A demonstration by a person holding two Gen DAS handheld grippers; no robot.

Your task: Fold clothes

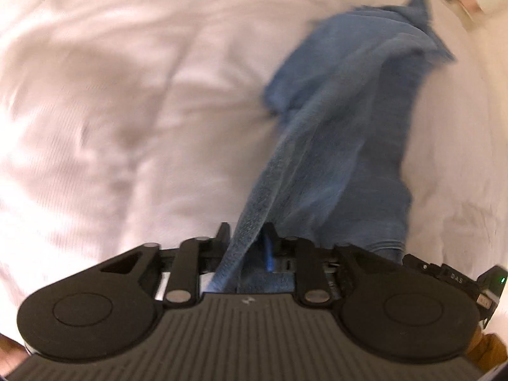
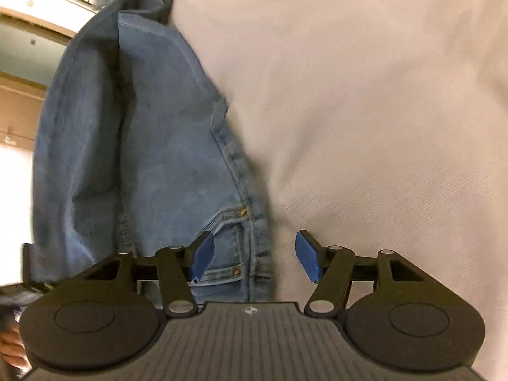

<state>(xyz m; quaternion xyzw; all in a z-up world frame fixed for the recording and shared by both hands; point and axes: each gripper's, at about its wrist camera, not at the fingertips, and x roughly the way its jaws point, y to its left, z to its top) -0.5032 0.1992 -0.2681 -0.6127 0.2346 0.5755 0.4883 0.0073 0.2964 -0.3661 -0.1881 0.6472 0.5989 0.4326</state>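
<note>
Left gripper (image 1: 246, 238) clamped on a fold of the blue jeans (image 1: 343, 133), which trail away across the white sheet (image 1: 127, 95); right gripper (image 2: 254, 255) jaws wide apart, holding nothing, poised over the jeans' pocket seam (image 2: 244, 222).

Black grippers, ribbed grey bodies, blue pads (image 2: 307, 255), silver pivot pins.
</note>
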